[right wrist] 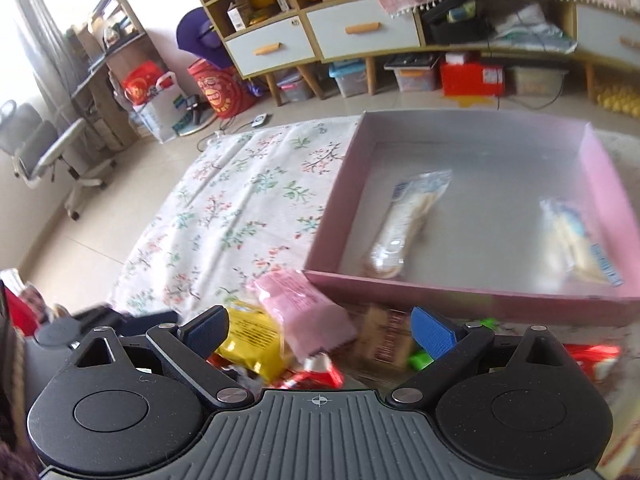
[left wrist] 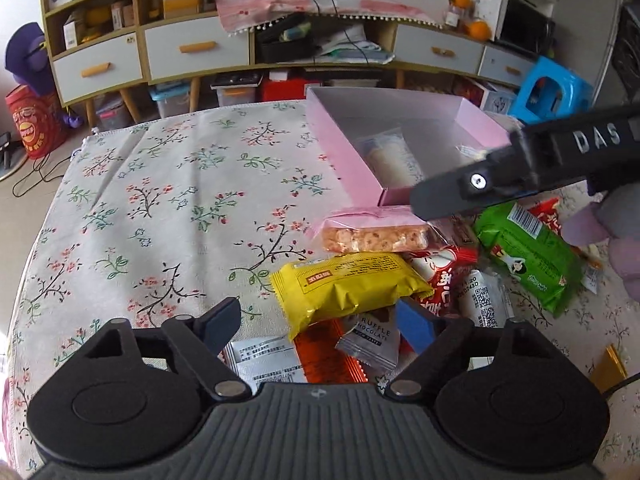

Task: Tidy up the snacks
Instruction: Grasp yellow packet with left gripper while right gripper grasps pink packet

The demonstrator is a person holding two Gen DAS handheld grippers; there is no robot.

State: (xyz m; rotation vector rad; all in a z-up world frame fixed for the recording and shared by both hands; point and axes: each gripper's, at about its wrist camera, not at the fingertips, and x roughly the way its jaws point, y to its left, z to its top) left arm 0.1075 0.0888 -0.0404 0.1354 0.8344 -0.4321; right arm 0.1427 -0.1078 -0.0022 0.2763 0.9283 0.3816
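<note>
Tabletop (left wrist: 160, 200): a surface covered by a white cloth printed with small red and green flowers is filling most of both views.
Pink box (right wrist: 608, 184): a wide, shallow, open box with pink walls and a pale grey floor is sitting on the far right part of the tabletop.
Snacks in the box: two clear-wrapped, cream-coloured packets are lying on the box floor, one (right wrist: 404, 224) near the middle and one (right wrist: 580, 240) by the right wall, well apart.
Snack pile: loose packets are lying heaped on the tabletop just in front of the box.
Green packet (left wrist: 528, 252): lying at the right of the pile.
Yellow packet (left wrist: 344, 284): lying at the centre of the pile, overlapping a red packet (left wrist: 440, 280).
Pink packet (left wrist: 372, 232): a pink-topped clear wrapper showing a puffed cereal bar is lying just in front of the box's near wall.
Chocolate truffle sachet (left wrist: 372, 340): a small grey sachet is resting on an orange wrapper (left wrist: 328, 360).
Left gripper (left wrist: 324, 320): hovering over the near edge of the pile, jaws spread wide, gripping nothing.
Right gripper (right wrist: 320, 330): hovering over the pile before the box, jaws spread wide, gripping nothing.
</note>
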